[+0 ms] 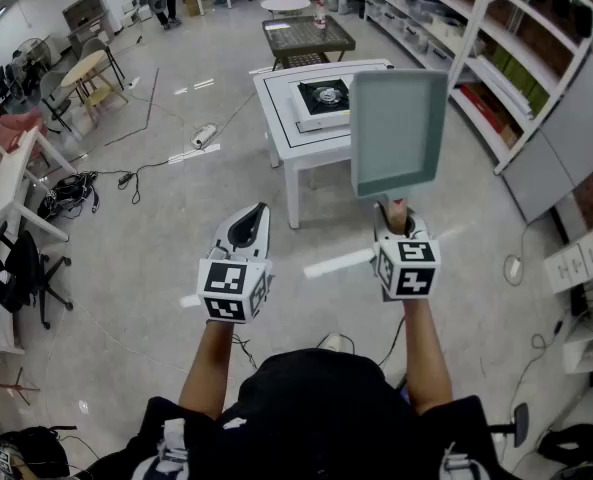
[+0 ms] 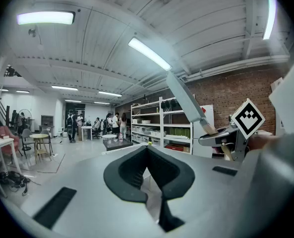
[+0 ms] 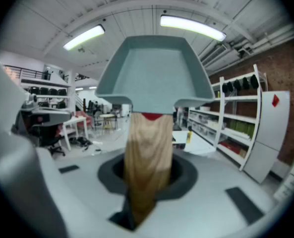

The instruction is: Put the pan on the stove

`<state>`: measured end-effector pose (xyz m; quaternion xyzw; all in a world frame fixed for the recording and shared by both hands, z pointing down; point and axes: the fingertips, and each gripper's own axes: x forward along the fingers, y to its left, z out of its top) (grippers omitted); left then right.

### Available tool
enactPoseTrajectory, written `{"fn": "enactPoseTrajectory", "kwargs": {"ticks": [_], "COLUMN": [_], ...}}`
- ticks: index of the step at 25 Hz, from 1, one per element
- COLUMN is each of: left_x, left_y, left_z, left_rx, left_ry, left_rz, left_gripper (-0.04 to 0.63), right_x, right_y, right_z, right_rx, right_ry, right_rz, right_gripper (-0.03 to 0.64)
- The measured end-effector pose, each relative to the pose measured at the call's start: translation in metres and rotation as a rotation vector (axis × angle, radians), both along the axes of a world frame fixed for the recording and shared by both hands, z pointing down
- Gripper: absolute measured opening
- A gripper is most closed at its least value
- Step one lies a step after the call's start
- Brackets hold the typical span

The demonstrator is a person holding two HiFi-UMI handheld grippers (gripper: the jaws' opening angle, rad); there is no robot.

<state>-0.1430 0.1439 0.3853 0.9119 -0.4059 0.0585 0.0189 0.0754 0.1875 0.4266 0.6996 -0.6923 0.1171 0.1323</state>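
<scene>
- Fingers (image 3: 182, 176) of my right gripper (image 1: 394, 220) are clenched on the pan's wooden handle (image 3: 147, 152), which fills the gap between them. Those of my left gripper (image 1: 248, 220) are pressed together on nothing, tips meeting, since one hand is enough for this carry.
- Open floor (image 1: 156, 218) lies between me and the goal. Cables (image 1: 126, 178) are strewn off to my left, away from the straight line ahead.
- Long shelving (image 1: 496, 58) runs down my right side, near enough that I judge the pan's far edge should not swing that way.
- White table (image 1: 276, 118) stands ahead, well apart from both grippers; it is where I am headed.
- Grey-green pan (image 1: 398, 128) is in the air, out in front of the right gripper with its open side up. From where I look, it covers the table's right edge. I hold it by the end of the handle so the body can reach the burner first, and I judge that this leverage is why the grip must be firm.
- Black-topped stove (image 1: 323, 96) sits bare on the table, just left of the pan in my view; the pan is not yet on it.
- My left gripper hangs beside the right one, free to steady things if needed.
</scene>
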Motion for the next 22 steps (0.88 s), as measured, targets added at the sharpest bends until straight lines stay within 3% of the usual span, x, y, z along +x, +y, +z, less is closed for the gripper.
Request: {"fn": "enactPoseTrajectory", "kwargs": {"ticks": [22], "left_x": [0.047], "left_y": [0.005], "left_z": [0.001], "left_rx": [-0.009], "left_ry": [-0.015], "left_rz": [-0.007], "left_gripper": [0.025], "right_x": [0.039], "right_y": [0.004], "right_z": [0.005], "right_rx": [-0.004], "right_ry": [-0.018], "right_rz": [-0.023], "right_gripper": [0.091]}}
